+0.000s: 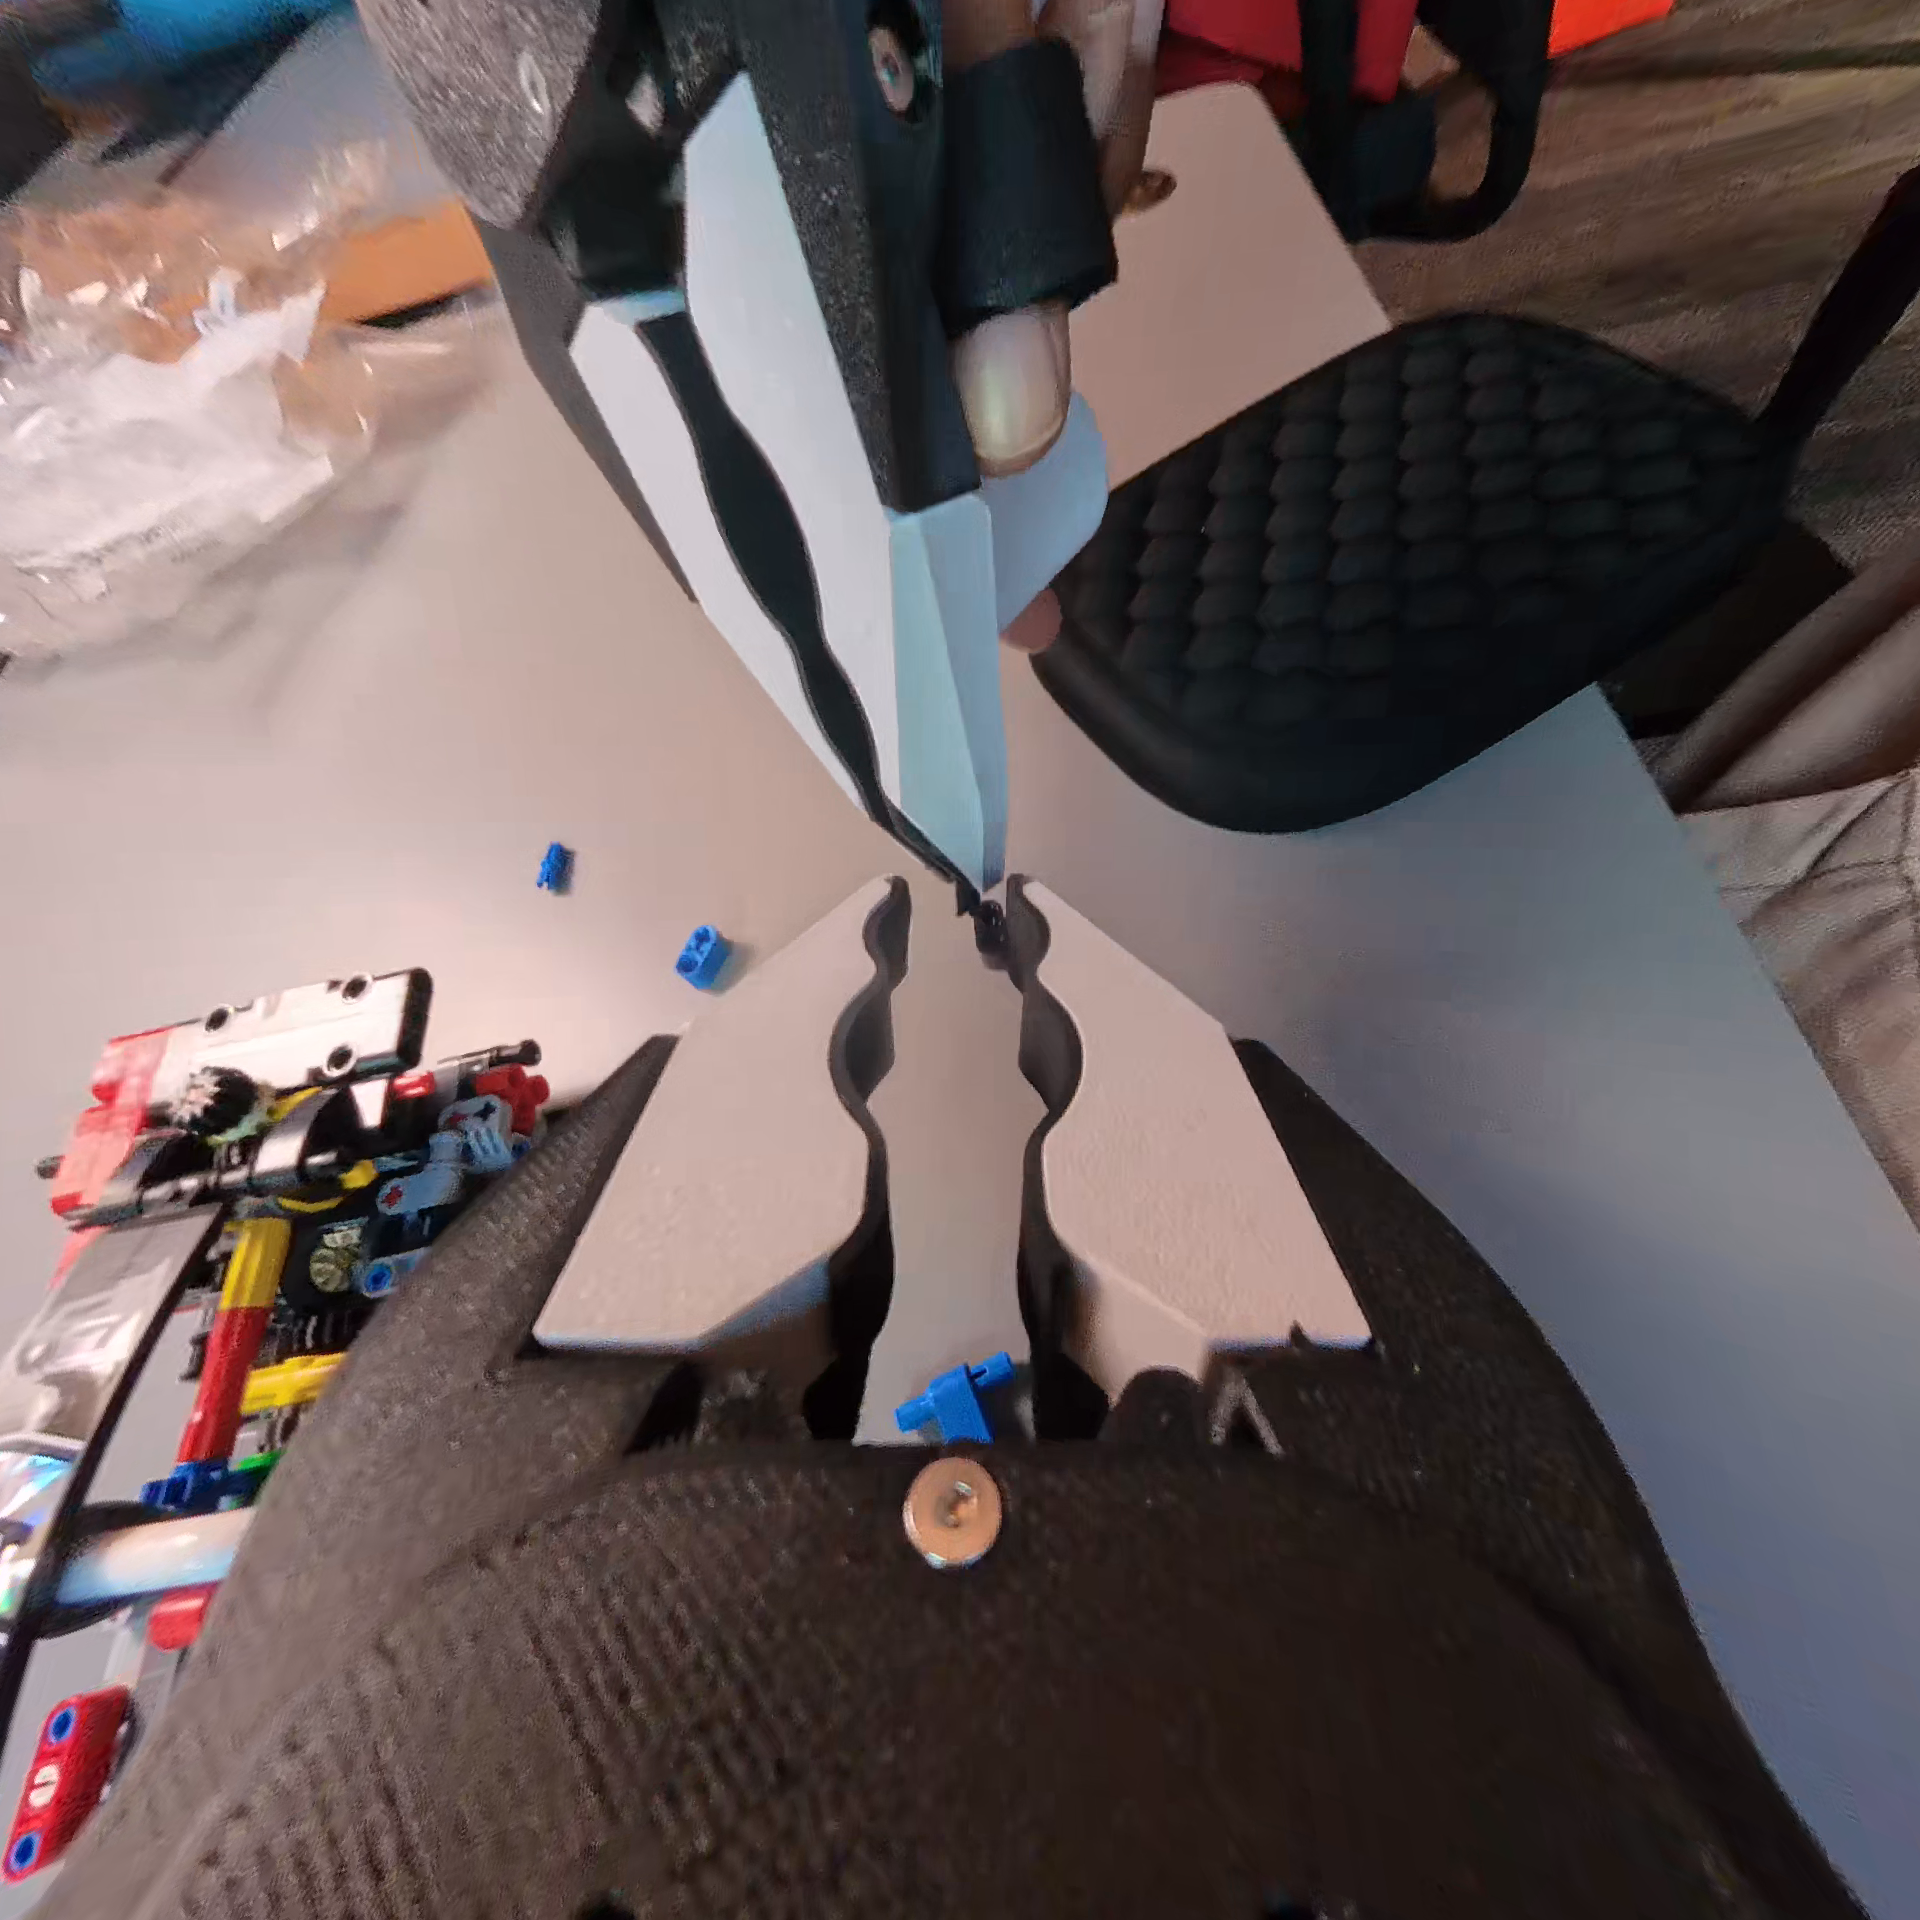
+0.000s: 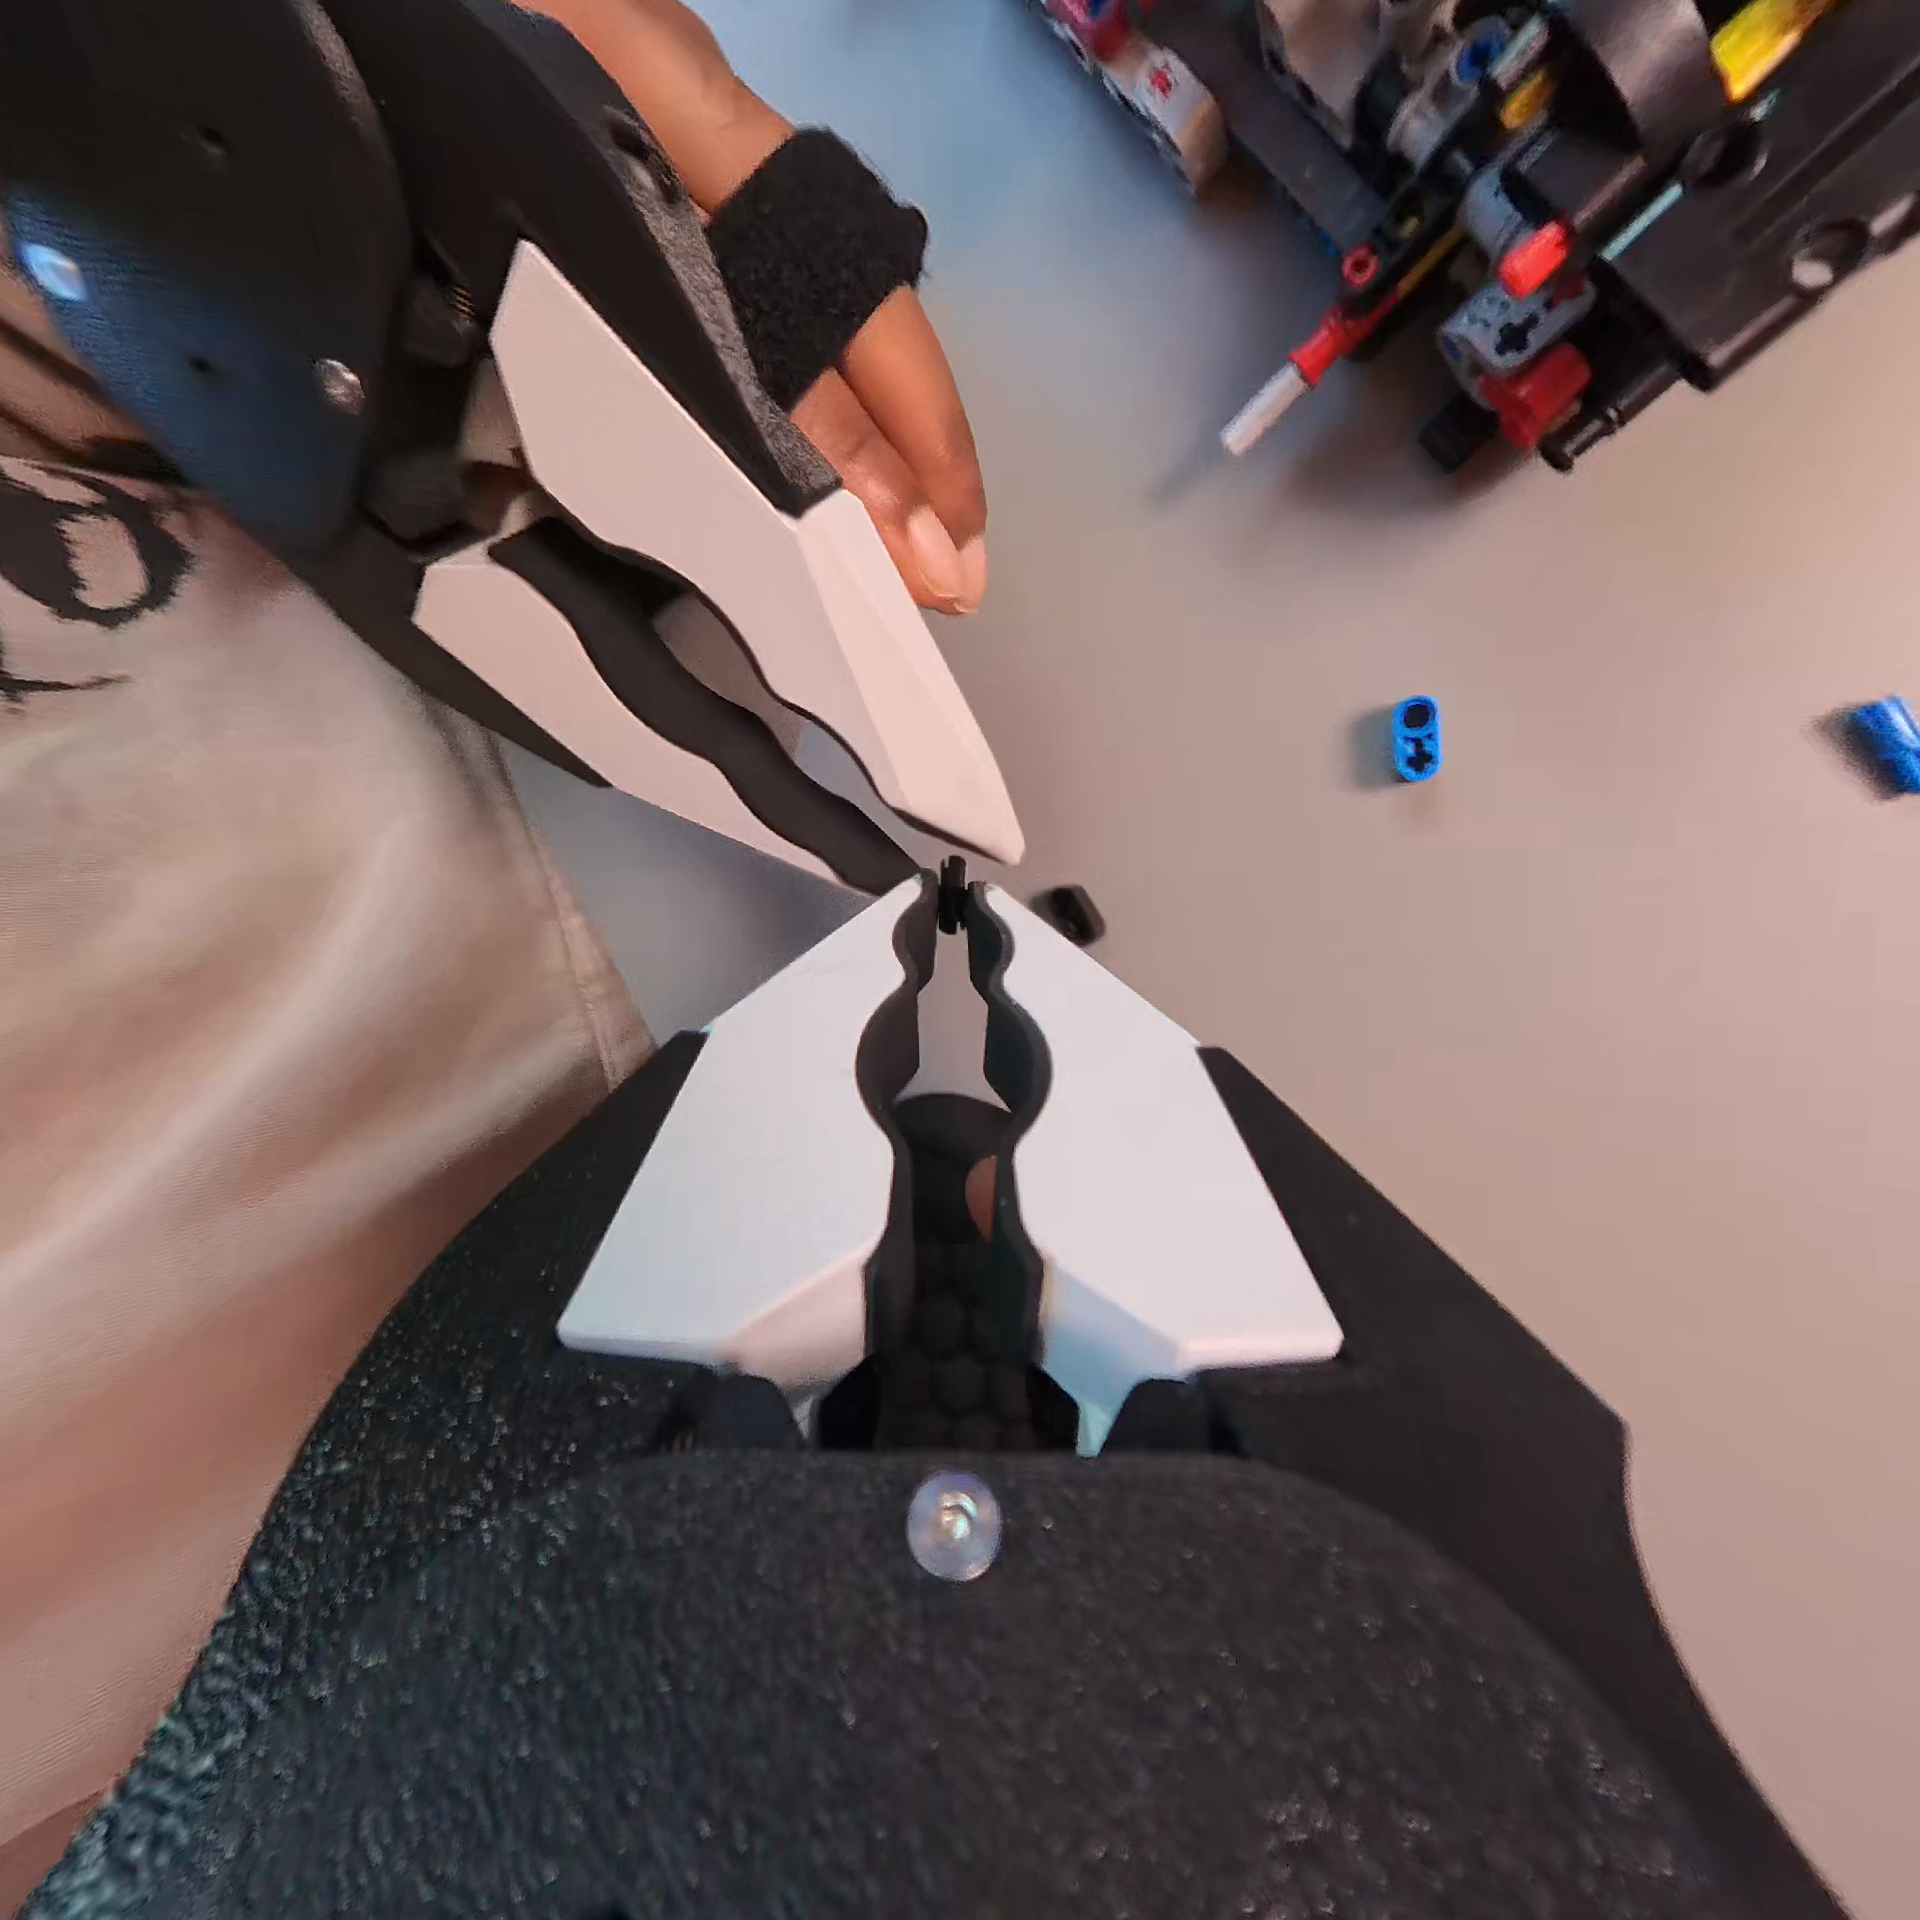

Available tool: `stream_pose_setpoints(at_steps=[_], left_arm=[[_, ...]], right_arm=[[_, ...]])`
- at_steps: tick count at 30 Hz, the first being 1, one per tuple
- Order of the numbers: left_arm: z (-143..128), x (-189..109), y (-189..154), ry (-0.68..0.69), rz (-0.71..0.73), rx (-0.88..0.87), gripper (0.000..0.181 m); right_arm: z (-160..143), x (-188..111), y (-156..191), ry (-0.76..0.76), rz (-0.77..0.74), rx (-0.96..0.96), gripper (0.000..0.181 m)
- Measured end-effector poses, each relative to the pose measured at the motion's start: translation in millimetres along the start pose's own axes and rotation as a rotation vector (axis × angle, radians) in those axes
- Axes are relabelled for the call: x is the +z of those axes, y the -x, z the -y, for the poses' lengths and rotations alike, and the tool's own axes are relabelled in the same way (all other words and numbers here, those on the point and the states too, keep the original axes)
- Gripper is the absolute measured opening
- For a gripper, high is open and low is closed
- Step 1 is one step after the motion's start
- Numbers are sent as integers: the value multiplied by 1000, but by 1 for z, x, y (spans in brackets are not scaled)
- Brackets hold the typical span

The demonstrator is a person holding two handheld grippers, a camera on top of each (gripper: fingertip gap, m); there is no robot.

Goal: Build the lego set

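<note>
My right gripper [image 2: 951,891] is shut on a small black pin [image 2: 950,902], pinched at the fingertips above the grey table [image 2: 1351,1039]. My left gripper [image 1: 956,888] is open, with its tips on either side of that pin [image 1: 987,928]. The pin is close to the left gripper's right finger. In the left wrist view the right gripper [image 1: 980,878] comes down from above, tip to tip. In the right wrist view the left gripper [image 2: 961,860] enters from the upper left. The part-built Lego model [image 1: 260,1195] lies at the lower left, and it shows at the top right in the right wrist view [image 2: 1558,208].
Loose blue pieces [image 1: 704,954] [image 1: 556,868] [image 1: 951,1397] lie on the table, also seen in the right wrist view [image 2: 1411,738] [image 2: 1886,743]. A small black piece [image 2: 1070,909] lies beside my right tips. Clear plastic bags [image 1: 156,436] sit far left. A black chair [image 1: 1403,582] stands beyond the table edge. Left and right tips are no more than a few centimetres apart.
</note>
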State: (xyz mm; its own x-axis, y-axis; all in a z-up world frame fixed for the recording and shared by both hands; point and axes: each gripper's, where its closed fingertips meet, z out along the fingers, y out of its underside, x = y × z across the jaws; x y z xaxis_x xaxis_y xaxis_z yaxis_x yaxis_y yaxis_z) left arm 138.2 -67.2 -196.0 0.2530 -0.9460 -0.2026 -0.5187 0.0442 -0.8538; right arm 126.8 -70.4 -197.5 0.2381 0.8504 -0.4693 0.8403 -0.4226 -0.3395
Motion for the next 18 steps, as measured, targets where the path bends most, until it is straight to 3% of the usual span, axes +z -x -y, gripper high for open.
stream_pose_setpoints(at_steps=[12,18], left_arm=[[37,-25,10,-179,96,54,8],[45,-32,13,-215,173,116,4]], right_arm=[[26,-36,27,-508,286,91,2],[29,-46,33,-681,363,138,2]])
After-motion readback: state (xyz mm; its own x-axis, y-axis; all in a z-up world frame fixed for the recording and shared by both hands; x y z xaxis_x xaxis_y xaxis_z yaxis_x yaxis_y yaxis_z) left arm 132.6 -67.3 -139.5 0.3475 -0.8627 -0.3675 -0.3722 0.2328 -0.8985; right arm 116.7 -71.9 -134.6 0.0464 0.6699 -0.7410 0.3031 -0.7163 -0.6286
